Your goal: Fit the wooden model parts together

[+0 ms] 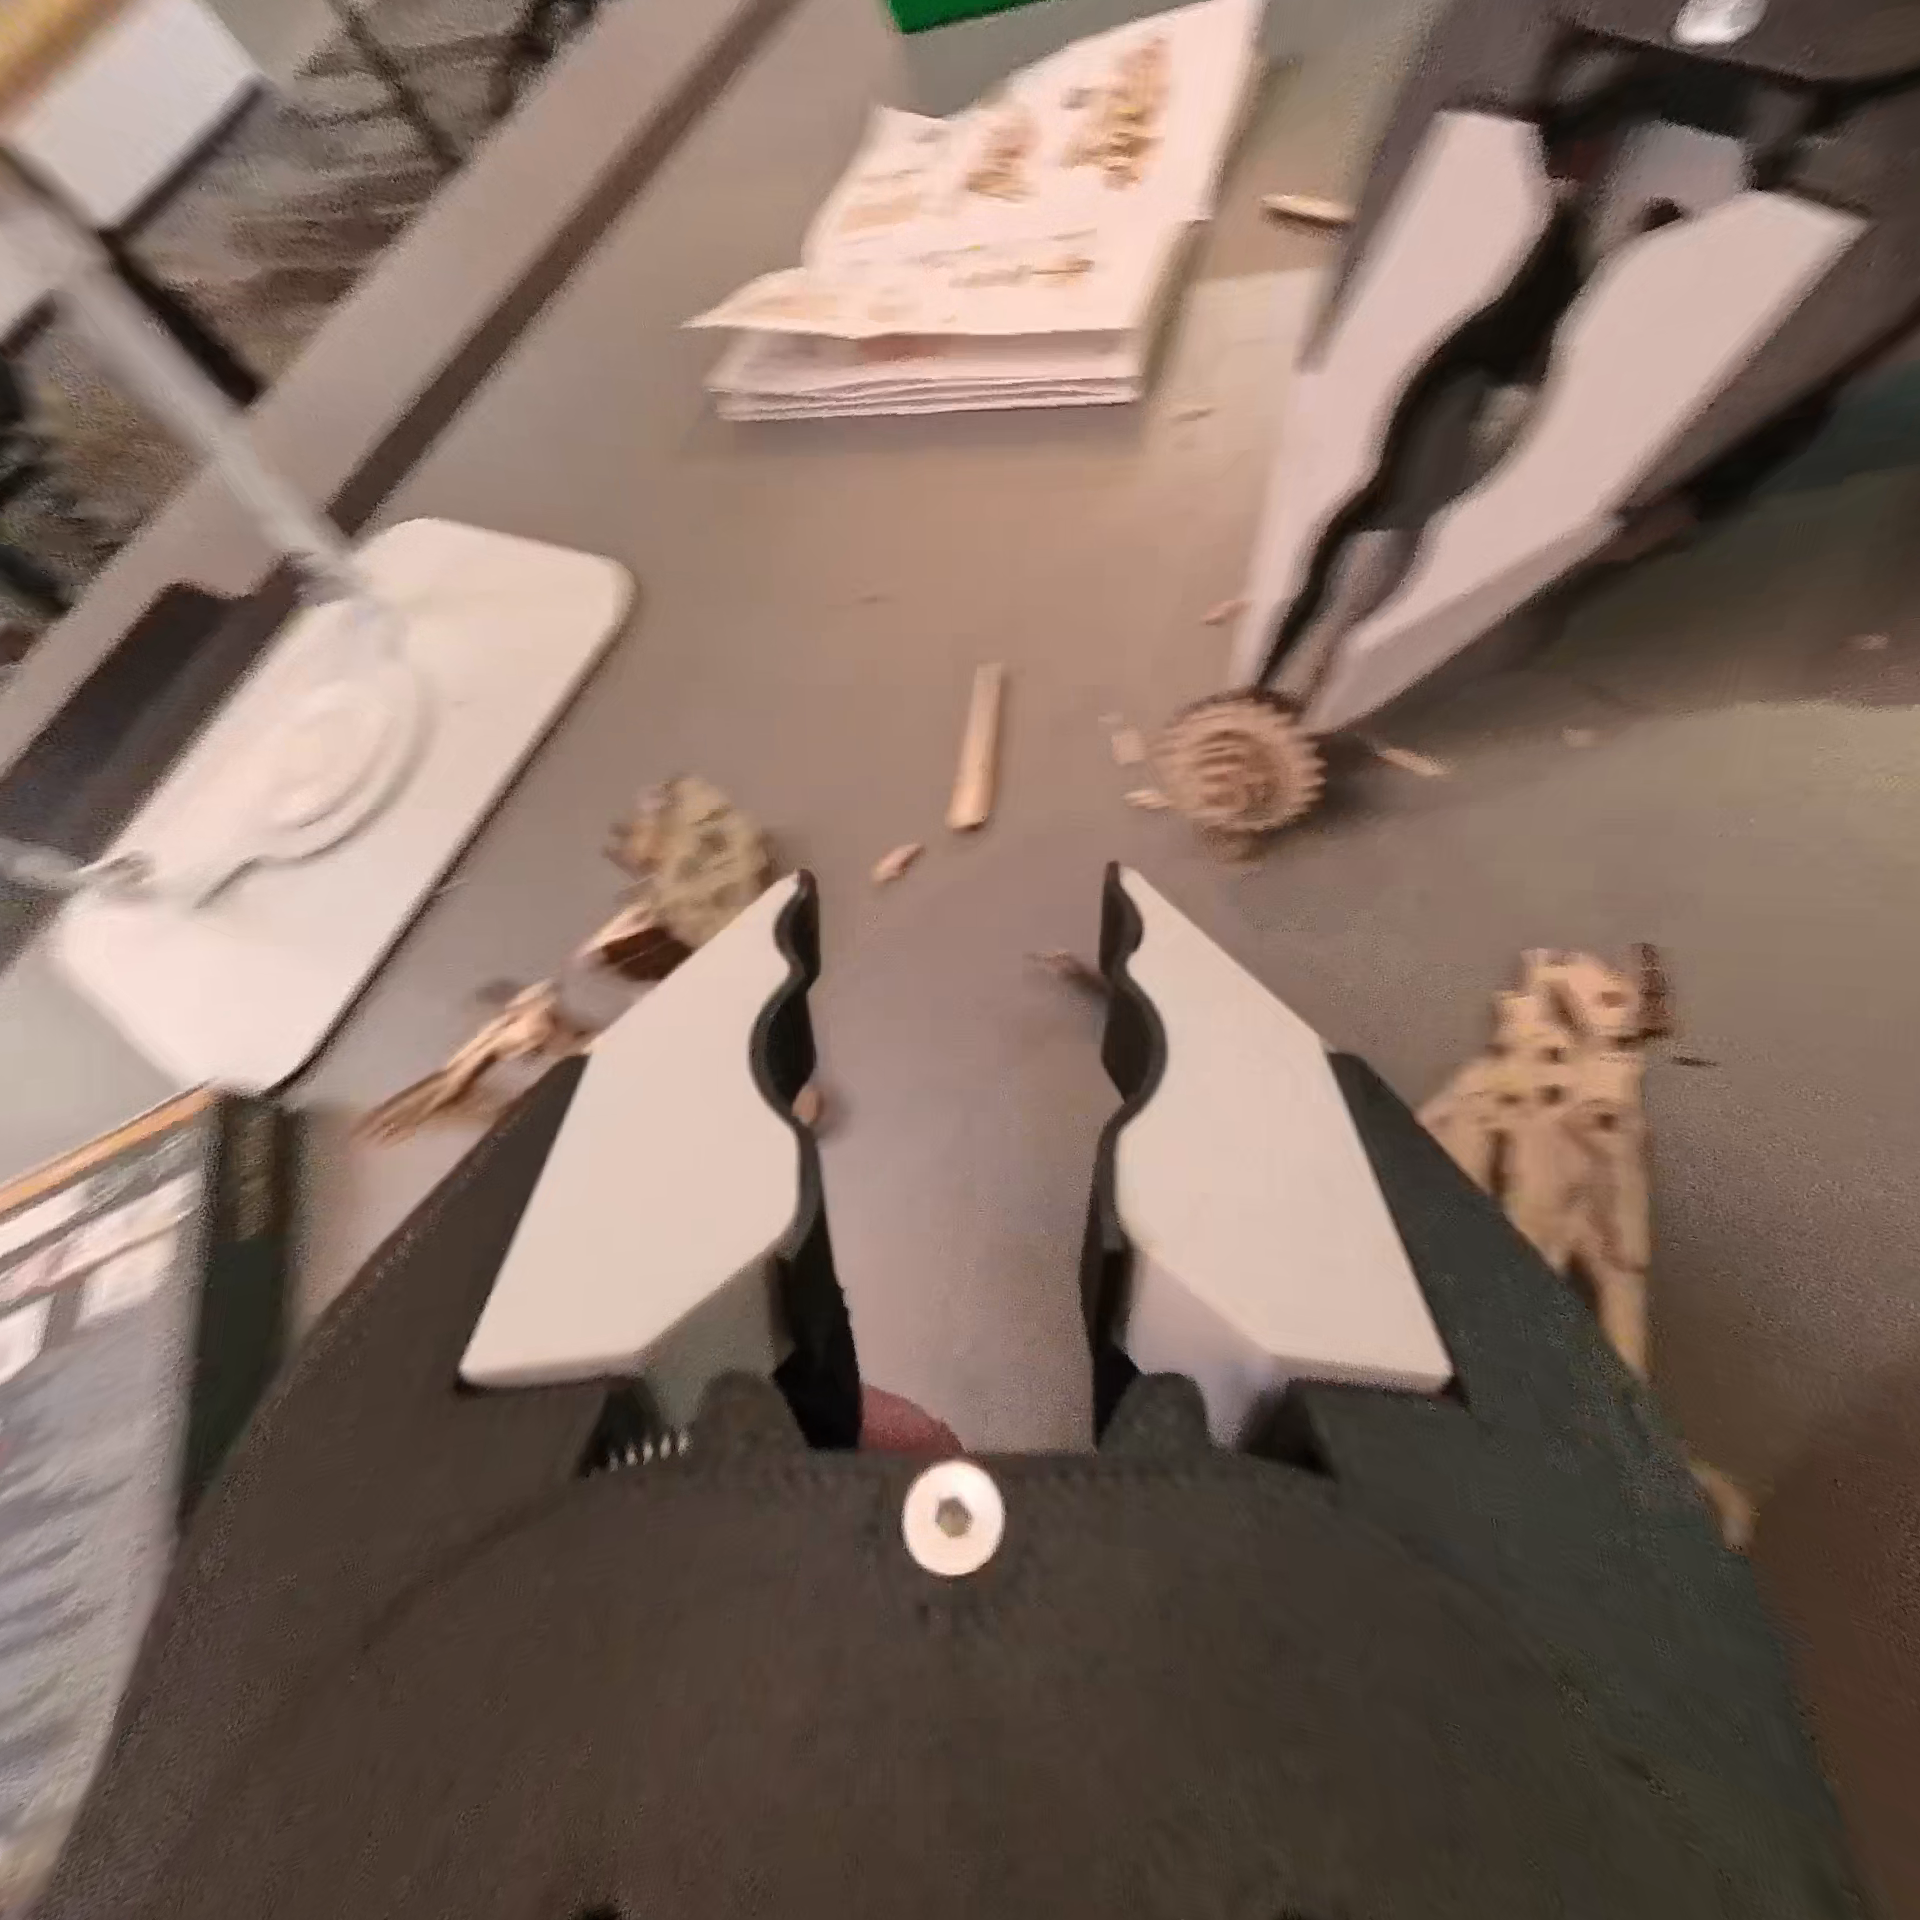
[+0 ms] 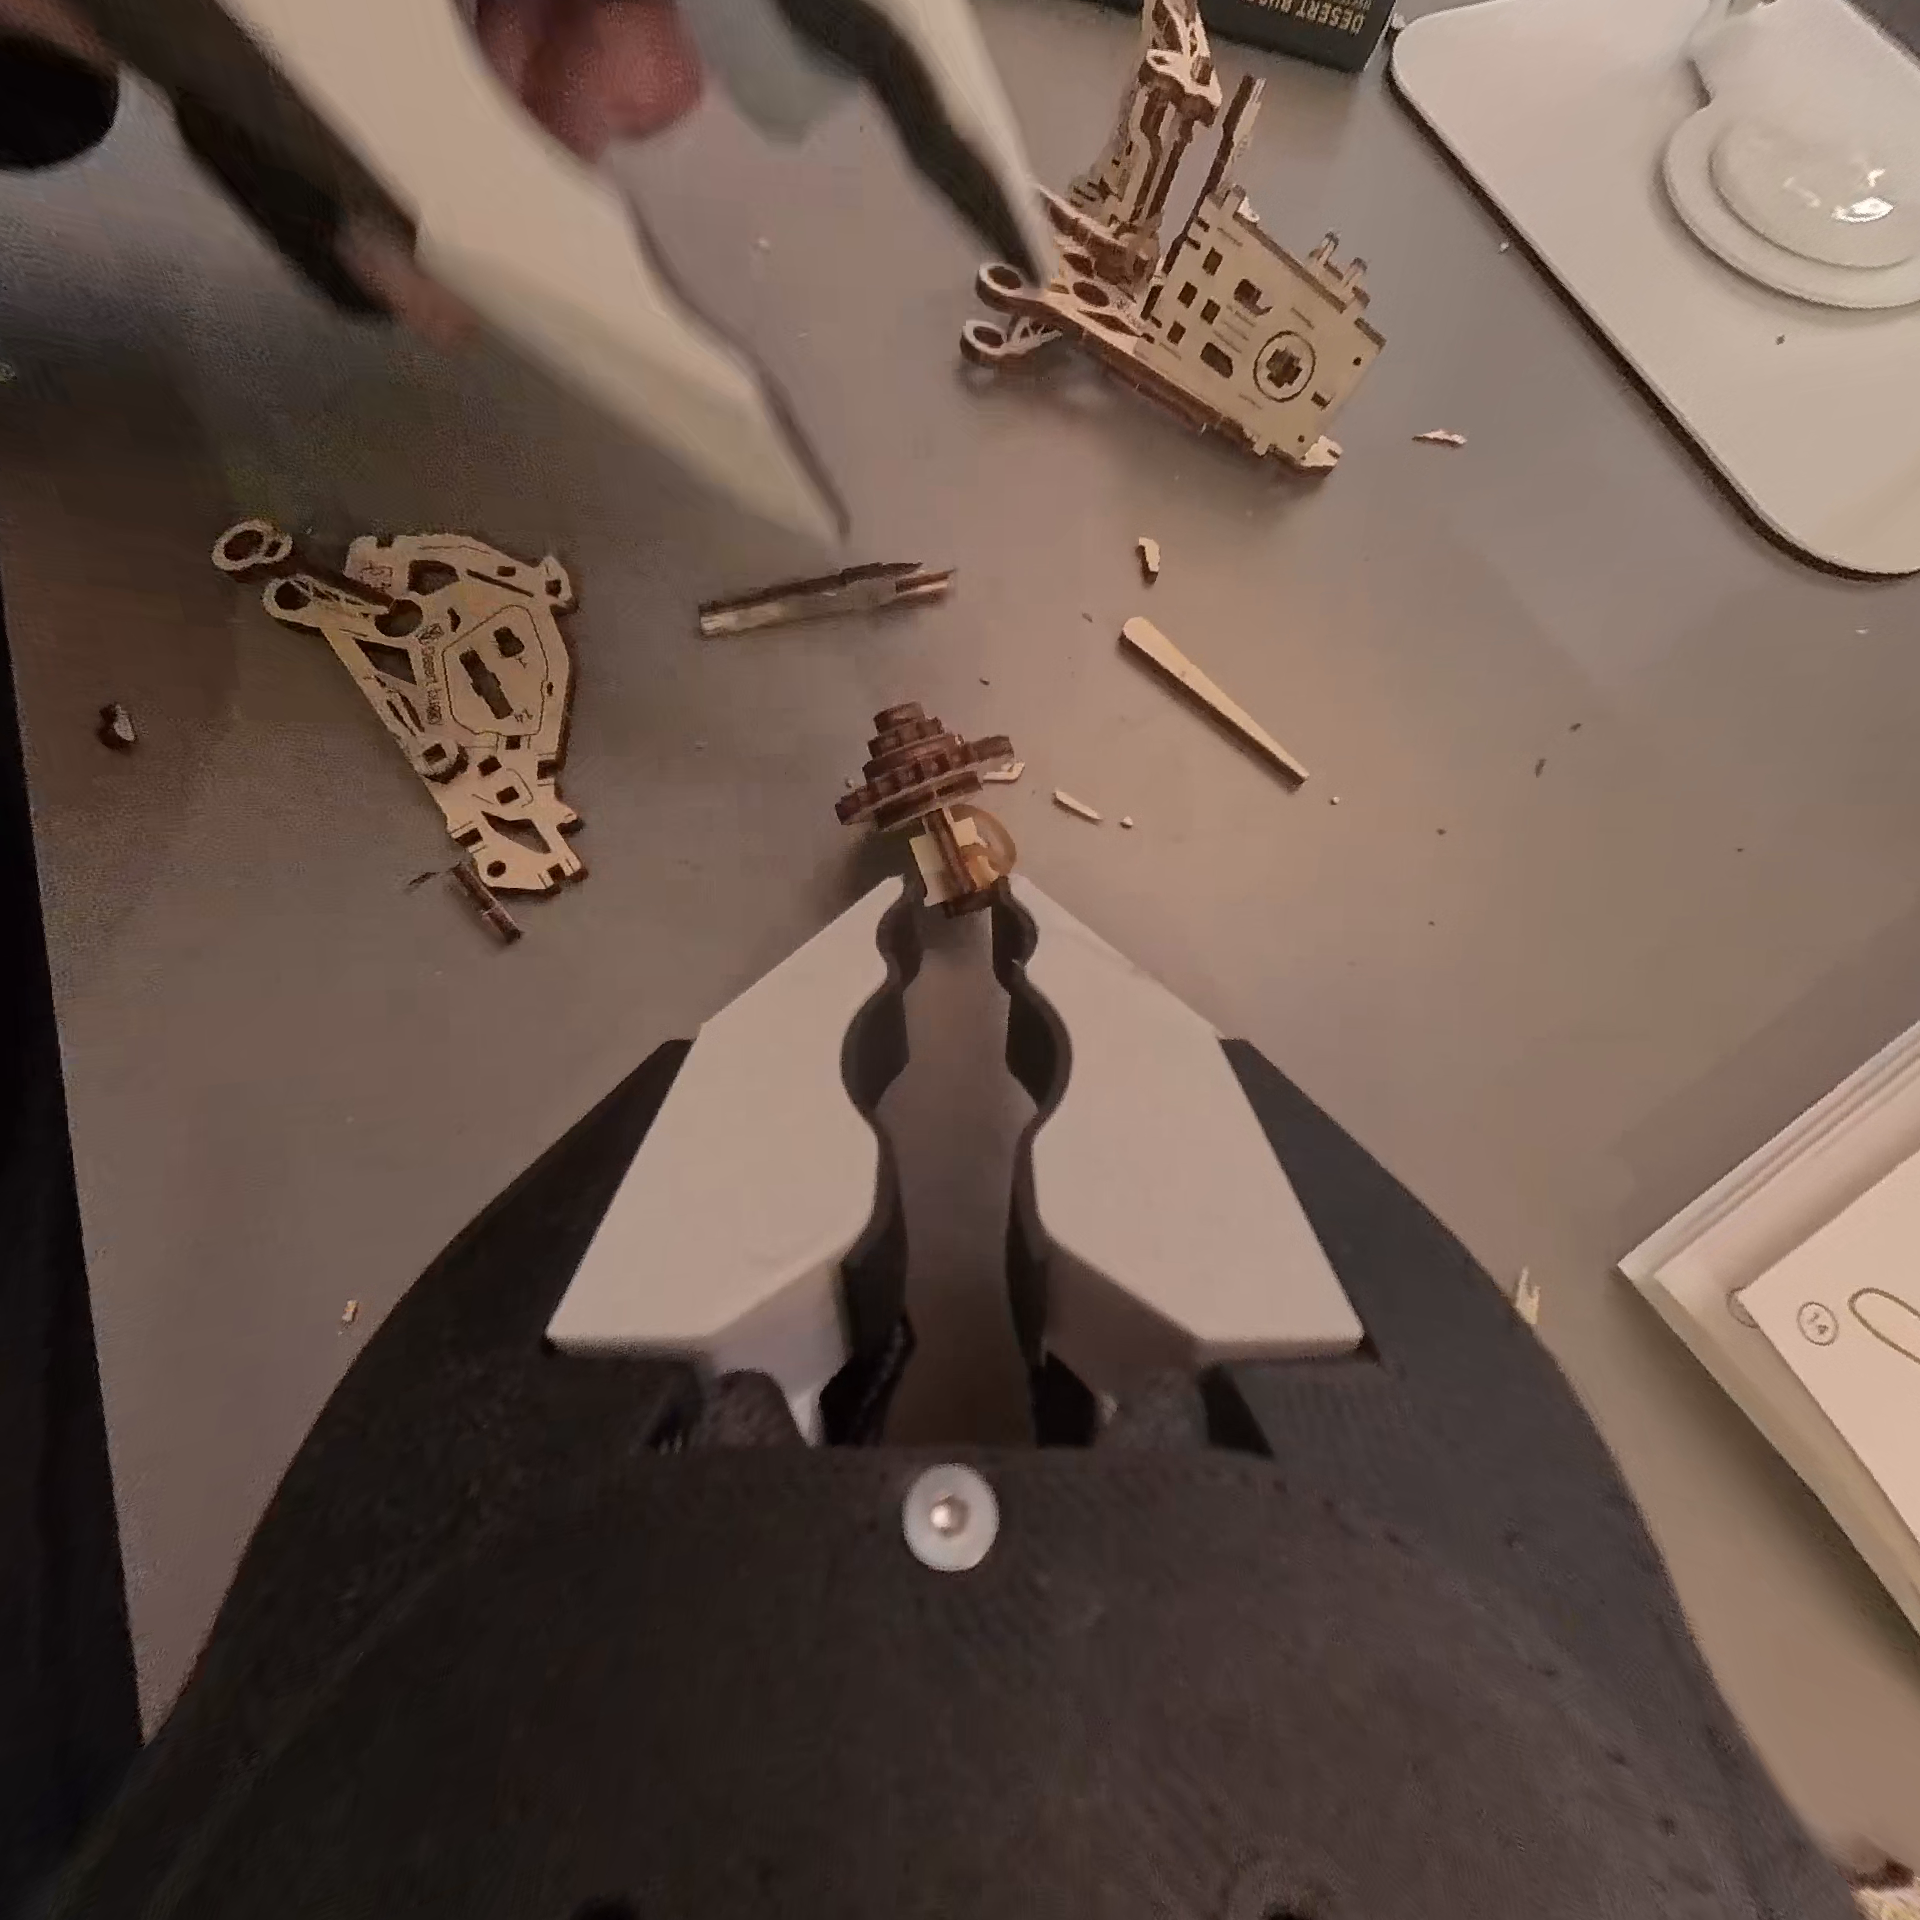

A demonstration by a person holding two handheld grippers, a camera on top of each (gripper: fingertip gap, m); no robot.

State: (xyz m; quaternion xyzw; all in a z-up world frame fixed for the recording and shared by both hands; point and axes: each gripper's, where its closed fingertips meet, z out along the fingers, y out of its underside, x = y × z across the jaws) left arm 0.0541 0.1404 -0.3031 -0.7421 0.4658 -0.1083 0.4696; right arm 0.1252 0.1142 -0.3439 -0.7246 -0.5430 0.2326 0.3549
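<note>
Above the grey counter (image 2: 1455,935), the right gripper (image 2: 958,894) pinches the stacked gear piece (image 2: 925,774) by its thin axle while the left gripper (image 1: 958,894) hangs released, so a twist could snap or drop it.

Printed writing shows on the dark box (image 2: 1304,26), the flat wooden part (image 2: 447,675) and the booklet (image 2: 1829,1340).
</note>
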